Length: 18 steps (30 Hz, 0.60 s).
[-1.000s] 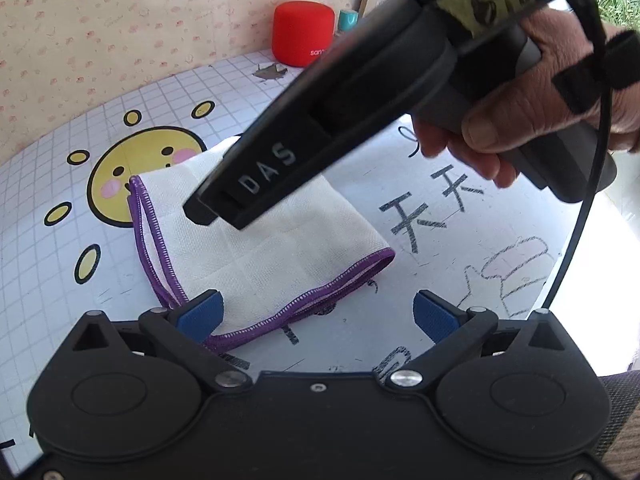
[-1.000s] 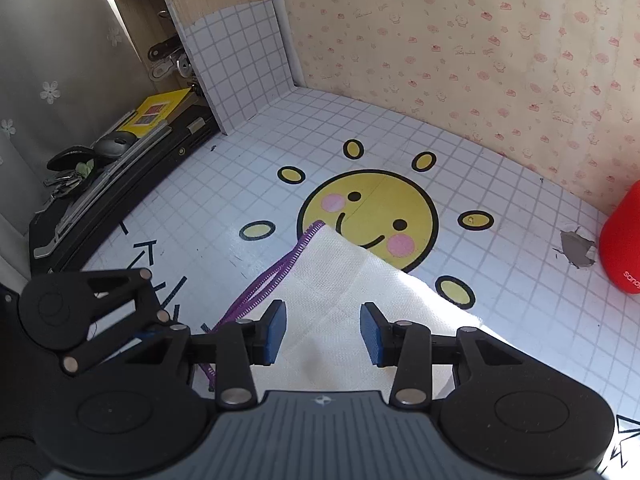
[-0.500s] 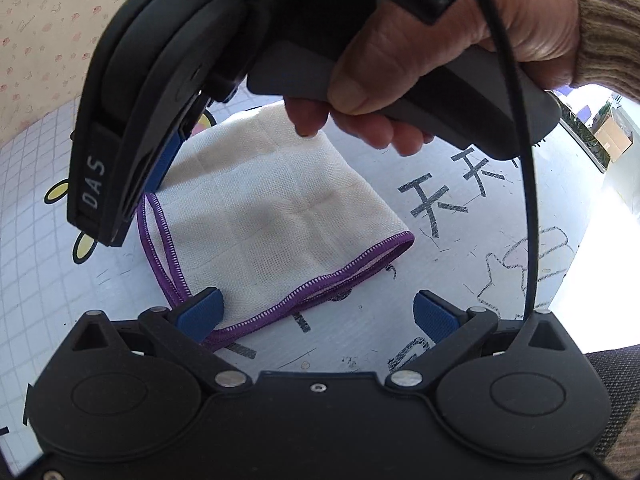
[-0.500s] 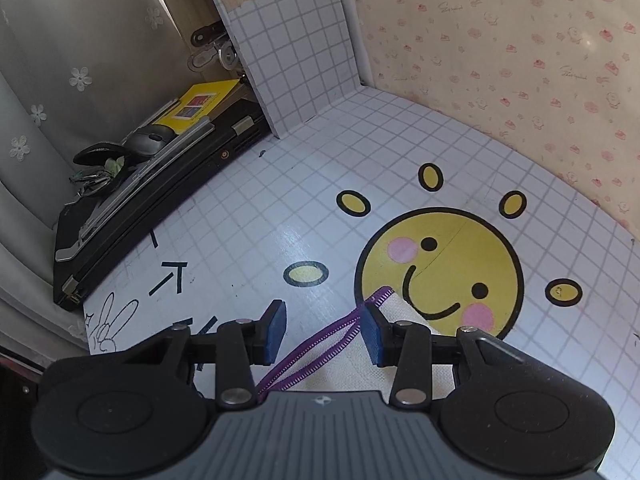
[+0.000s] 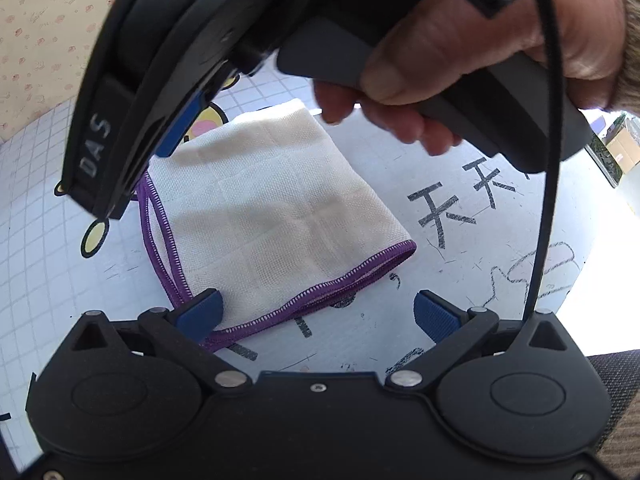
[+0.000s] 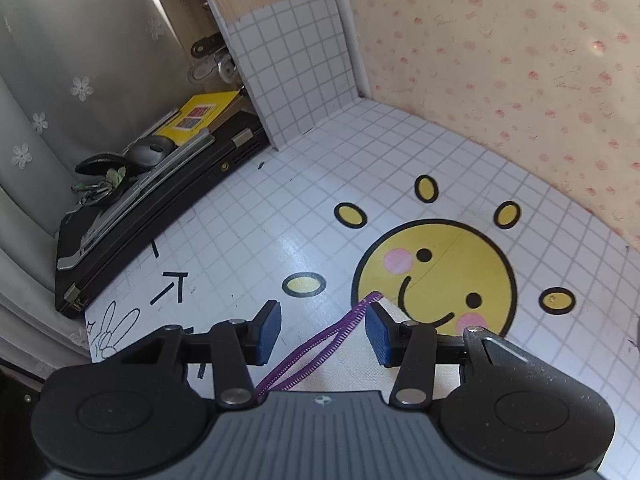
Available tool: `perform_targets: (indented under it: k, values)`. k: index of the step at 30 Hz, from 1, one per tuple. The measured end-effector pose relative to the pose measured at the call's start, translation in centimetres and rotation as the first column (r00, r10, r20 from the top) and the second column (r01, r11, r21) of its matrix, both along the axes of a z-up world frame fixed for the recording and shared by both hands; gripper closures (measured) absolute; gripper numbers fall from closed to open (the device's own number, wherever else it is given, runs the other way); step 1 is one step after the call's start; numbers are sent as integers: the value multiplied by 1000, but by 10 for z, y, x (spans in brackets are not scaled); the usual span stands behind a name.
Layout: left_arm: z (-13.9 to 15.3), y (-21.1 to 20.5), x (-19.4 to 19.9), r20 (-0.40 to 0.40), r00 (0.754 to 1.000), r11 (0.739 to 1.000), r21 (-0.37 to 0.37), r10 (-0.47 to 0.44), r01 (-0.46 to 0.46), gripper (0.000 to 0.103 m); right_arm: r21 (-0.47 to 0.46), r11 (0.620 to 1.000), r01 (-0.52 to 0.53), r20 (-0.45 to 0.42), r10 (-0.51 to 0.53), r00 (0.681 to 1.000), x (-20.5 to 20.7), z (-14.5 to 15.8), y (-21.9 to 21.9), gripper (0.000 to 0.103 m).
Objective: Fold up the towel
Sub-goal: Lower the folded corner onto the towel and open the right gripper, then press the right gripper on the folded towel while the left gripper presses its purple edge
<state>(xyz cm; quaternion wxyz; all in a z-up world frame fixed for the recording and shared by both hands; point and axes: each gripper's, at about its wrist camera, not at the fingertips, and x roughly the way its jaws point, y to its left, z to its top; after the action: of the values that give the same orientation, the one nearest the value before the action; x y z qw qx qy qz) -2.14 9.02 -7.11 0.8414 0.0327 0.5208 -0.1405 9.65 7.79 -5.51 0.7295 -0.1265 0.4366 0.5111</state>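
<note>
Blue-padded left gripper [image 5: 318,314] is seen nearest, its jaws spread wide and holding nothing, with one pad resting at the near corner of the towel [image 5: 276,216]. The towel lies flat on the table [image 5: 56,280], already folded into a small layered square, cream gauze bound in purple stitching. Thin, light and limp cloth is judged likely; it should drape and slide easily, so the layers could shift if only one is caught. The stacked purple hems at a corner are judged the best place to be taken, all layers pinched together. Over the far corner the right gripper [image 6: 322,332] is held, gripped by the right hand [image 5: 480,52]; its jaws are parted, and the doubled purple hem runs up between them without being pinched. Beyond the towel, the table is covered in white grid-print film with a yellow smiling sun [image 6: 434,276] and black scribbled marks [image 5: 460,208]. Farther off, pink-flowered wallpaper [image 6: 520,60] is noted, a closed laptop [image 6: 152,216] with a mouse and a yellow booklet at the table's edge, and a grey curtain [image 6: 60,60].
</note>
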Motion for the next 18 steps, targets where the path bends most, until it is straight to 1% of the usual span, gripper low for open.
perform_targets:
  k: [1, 2, 5, 8, 11, 15, 16, 18]
  values:
    - [1, 0, 0, 5, 1000, 1000, 6, 11, -11, 1, 7, 1000, 29, 1, -29, 1000, -1, 3, -9, 47]
    - [2, 0, 1, 11, 1000, 1000, 12, 22, -22, 1, 13, 998, 59, -9, -58, 998, -3, 4, -18, 46]
    - [2, 2, 4, 24, 998, 998, 25, 62, -62, 1, 21, 989, 143, -43, -142, 989, -5, 6, -44, 46]
    - [-3, 8, 8, 2, 997, 997, 11, 75, -75, 1, 0, 980, 197, -31, -197, 980, -16, 2, -65, 46]
    - [-7, 12, 6, -6, 998, 998, 11, 69, -69, 1, -38, 979, 200, -27, -201, 979, -24, -4, -75, 46]
    - [-10, 12, 4, -6, 999, 998, 26, 52, -52, 1, -68, 977, 202, -74, -207, 976, -28, -17, -76, 46]
    - [-10, 10, 4, -5, 999, 998, 32, 48, -48, 1, -75, 977, 200, -71, -206, 976, -29, -20, -75, 46]
    - [-10, 6, 3, -4, 999, 998, 45, 40, -40, 1, -74, 978, 193, -52, -197, 979, -33, -23, -77, 42]
